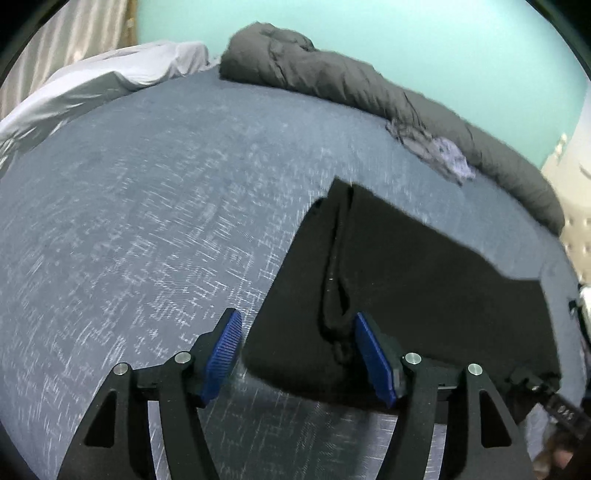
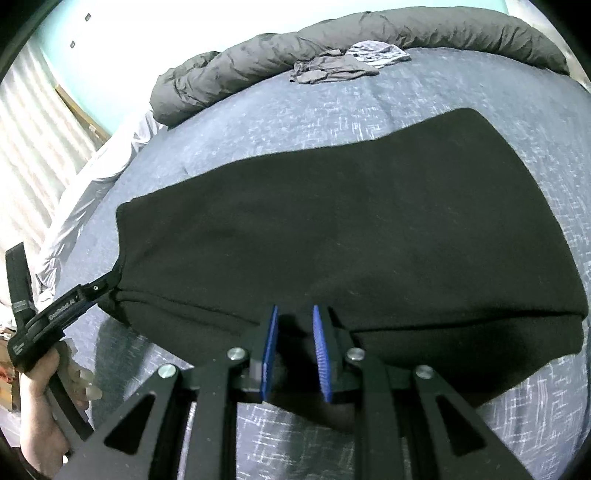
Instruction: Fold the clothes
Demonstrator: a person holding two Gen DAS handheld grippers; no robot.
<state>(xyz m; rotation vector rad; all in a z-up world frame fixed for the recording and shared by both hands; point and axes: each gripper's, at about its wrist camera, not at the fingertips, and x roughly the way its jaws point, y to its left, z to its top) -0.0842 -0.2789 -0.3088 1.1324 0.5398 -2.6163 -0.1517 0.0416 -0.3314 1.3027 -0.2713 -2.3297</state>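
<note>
Two grippers work over a black garment [image 2: 351, 229] that lies spread on a bed [image 1: 147, 221] covered with a blue-grey patterned sheet. In the right wrist view the right gripper [image 2: 295, 354] sits at the near, doubled-over edge of the garment, its blue-padded fingers [image 2: 321, 354] close together with only a narrow gap; black cloth lies between and beneath them, though whether the pads actually pinch it cannot be told. At the far left of that view the left gripper [image 2: 99, 291] meets the garment's left corner, carried by a hand [image 2: 40, 402] at the frame's lower left. In the left wrist view the left gripper [image 1: 295, 354] has its fingers [image 1: 221, 354] well apart, and no earlier view shows any change; the garment's edge with a thick seam or cord lies between them, touching neither pad clearly. A rolled dark grey duvet [image 2: 406, 33] runs along the far side of the bed, with small crumpled clothes [image 2: 347, 62] just in front of it. A pale sheet [image 1: 92, 81] is bunched at the bed's far left corner, before a turquoise wall [image 1: 406, 33].
</note>
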